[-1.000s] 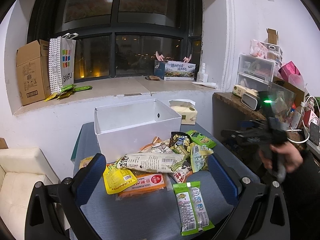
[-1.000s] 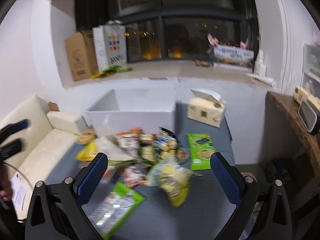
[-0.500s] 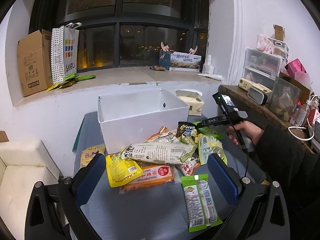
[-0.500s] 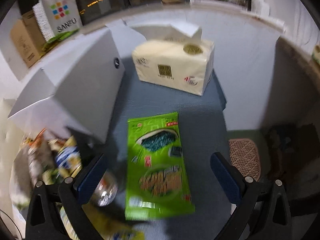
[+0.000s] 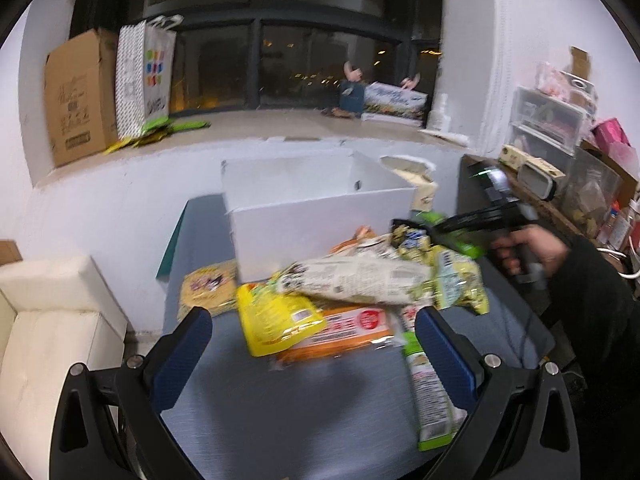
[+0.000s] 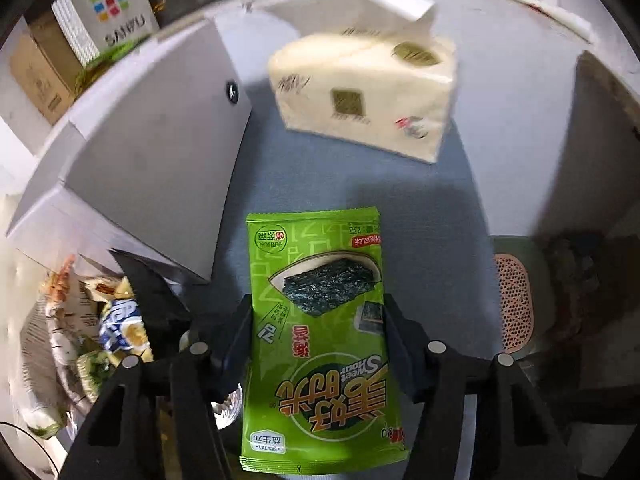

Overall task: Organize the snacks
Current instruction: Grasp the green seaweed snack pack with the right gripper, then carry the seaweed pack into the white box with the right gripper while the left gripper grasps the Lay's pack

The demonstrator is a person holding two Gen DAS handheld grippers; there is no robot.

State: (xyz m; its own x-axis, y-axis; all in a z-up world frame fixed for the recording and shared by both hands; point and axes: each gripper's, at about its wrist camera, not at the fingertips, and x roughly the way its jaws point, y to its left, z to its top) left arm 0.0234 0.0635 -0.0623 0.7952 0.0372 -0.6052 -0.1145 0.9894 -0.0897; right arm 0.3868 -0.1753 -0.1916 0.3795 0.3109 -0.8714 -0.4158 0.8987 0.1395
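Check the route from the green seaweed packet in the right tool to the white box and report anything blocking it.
Nothing visible blocks it. The right tool, jaws closing, straddles the green seaweed snack packet lying flat on the grey table. The open white cardboard box stands directly left of it; only its side wall must be cleared. The cream tissue pack sits beyond, aside.

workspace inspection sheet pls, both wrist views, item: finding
surface: grey tabletop, bare at the near edge
job's things: open white box; snack pile in front of it; green seaweed packet lying flat beside the box
clutter: tissue pack behind the packet
grippers: left tool open, nothing between its fingers; right tool closing, fingers against both long edges of the seaweed packet
cables: thin black cable under the right hand
surroundings: dark window, cardboard box and paper bag on the sill, cream sofa
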